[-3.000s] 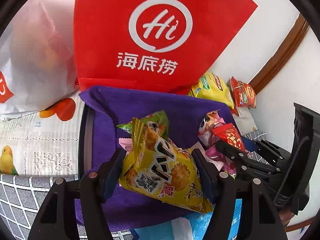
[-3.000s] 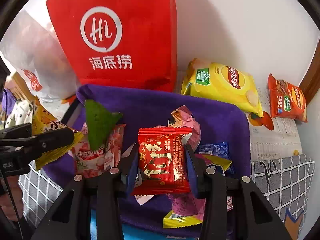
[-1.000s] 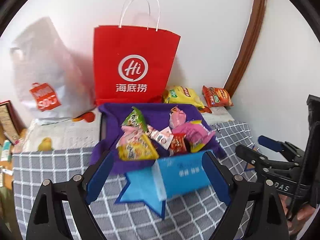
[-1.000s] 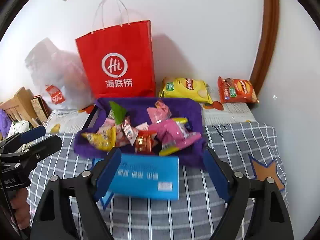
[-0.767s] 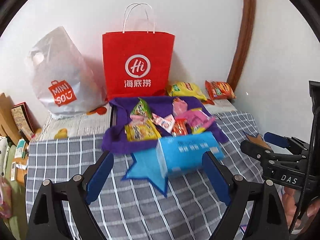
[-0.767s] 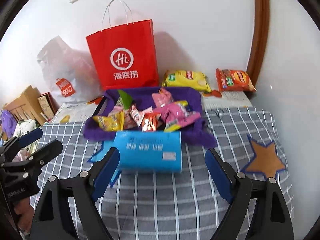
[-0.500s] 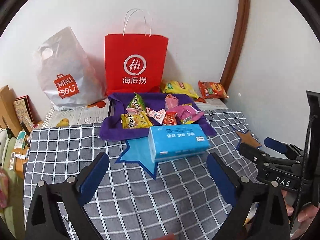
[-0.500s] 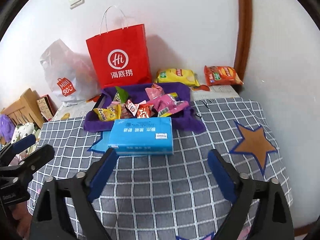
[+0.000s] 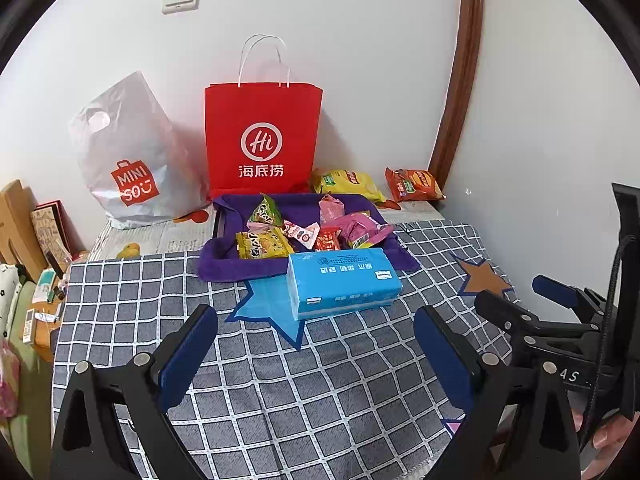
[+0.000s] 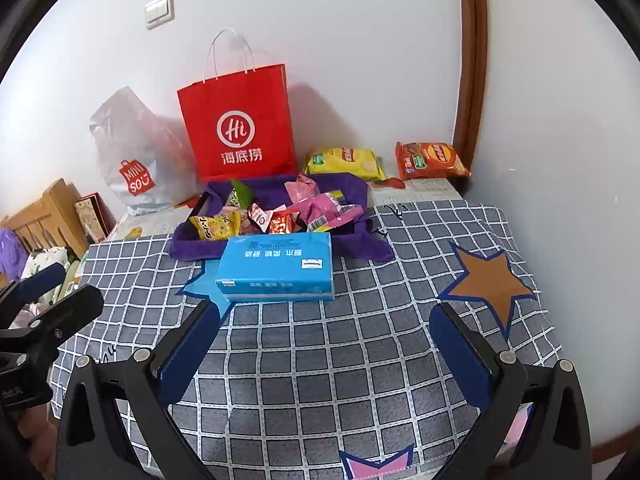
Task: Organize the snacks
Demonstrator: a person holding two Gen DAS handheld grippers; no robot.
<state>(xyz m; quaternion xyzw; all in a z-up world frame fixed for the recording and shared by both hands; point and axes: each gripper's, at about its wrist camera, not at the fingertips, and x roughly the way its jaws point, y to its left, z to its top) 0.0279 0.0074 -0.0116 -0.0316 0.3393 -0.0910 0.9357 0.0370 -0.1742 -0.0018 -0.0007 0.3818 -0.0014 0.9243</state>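
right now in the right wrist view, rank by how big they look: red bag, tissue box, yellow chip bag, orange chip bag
1. red bag
2. tissue box, though nearer the camera
3. yellow chip bag and orange chip bag: too alike to rank

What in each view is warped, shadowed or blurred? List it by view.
Left wrist view: fisheye bows the brown door trim and blacks out the corners; the red paper bag throws a soft shadow on the wall; focus is sharp. Right wrist view: same bowing, the checked tablecloth lines curve; the blue tissue pack text stays crisp.
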